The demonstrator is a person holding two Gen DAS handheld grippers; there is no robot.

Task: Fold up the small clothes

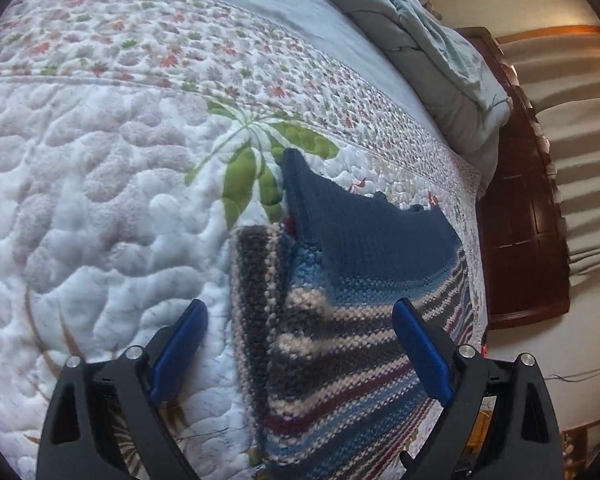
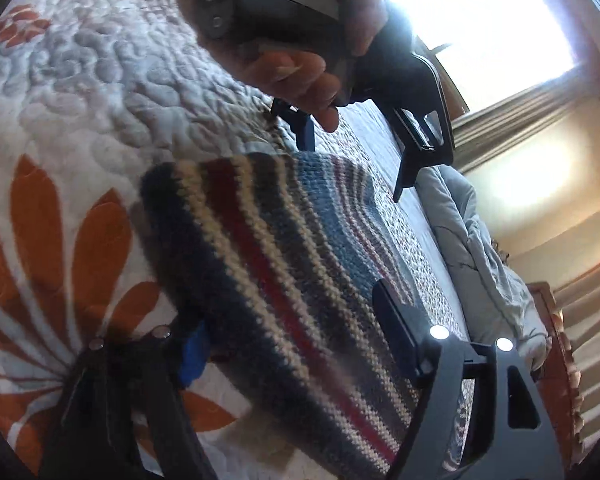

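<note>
Both claws of mine stand wide apart, gripping nothing. Between the blue pads of my left gripper lies the striped knit garment, flat on the quilt, its navy part folded over ahead. My right gripper straddles the same knit from its other end; my left hand hovers beyond it.

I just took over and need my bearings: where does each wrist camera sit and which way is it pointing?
Left wrist: sits behind the open left gripper, looking down across the striped knit garment and quilt toward the headboard.
Right wrist: sits behind the open right gripper, looking over the same garment toward the window; the person's hand holding the left gripper shows.
Shared: garment, quilt, grey duvet.
</note>
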